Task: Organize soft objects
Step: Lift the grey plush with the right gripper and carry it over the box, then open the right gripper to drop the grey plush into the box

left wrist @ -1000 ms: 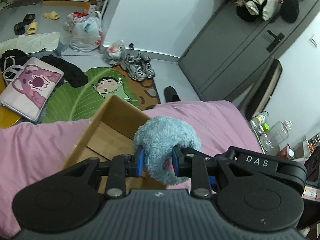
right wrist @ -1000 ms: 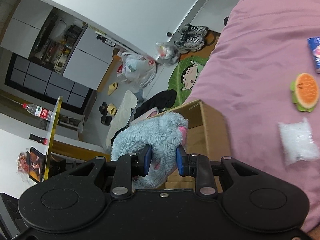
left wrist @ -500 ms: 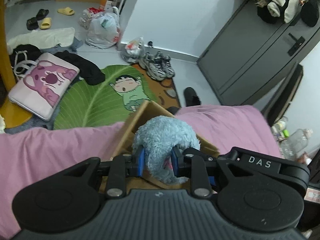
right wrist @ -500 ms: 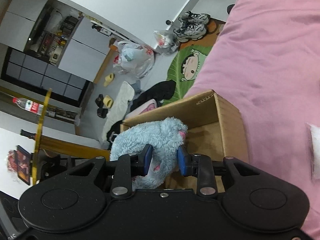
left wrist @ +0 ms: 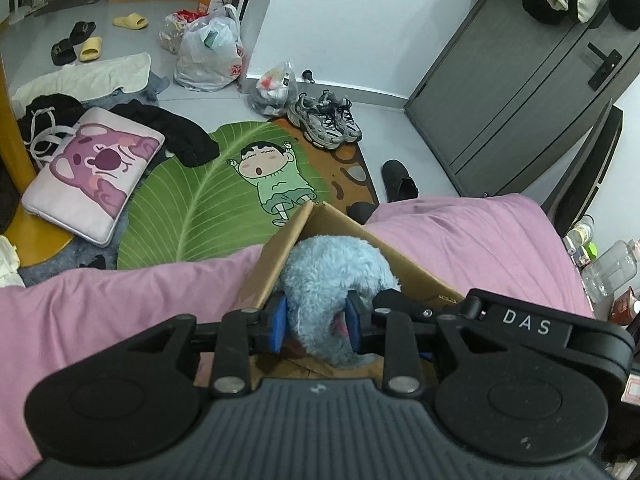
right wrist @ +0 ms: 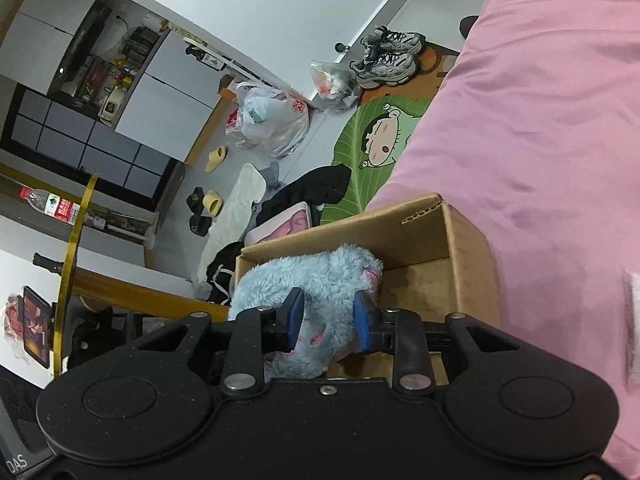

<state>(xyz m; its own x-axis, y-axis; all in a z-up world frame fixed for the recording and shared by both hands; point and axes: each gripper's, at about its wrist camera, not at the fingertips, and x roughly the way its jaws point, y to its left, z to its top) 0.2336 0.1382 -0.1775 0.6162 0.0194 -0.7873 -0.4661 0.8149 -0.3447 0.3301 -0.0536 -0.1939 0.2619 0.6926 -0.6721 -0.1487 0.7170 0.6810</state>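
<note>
Two claws grip one fluffy blue plush toy [left wrist: 334,276] at once, holding it in the open cardboard box [right wrist: 448,240] that sits on the pink bed cover [right wrist: 532,128]. The left claw [left wrist: 316,322] is clamped on the toy, its blue pads sunk into the fur on both sides. The right claw [right wrist: 329,316] also has the toy [right wrist: 316,280] between its blue pads, which touch the fur; its jaws have just been opening a little. Pink patches show on the toy near both claws. The box [left wrist: 280,256] stands at the bed's edge, above a green leaf-shaped rug [left wrist: 192,196] with a cartoon child on it. Grey sneakers [left wrist: 326,120] and plastic bags [left wrist: 208,56] lie farther off on the floor.
</note>
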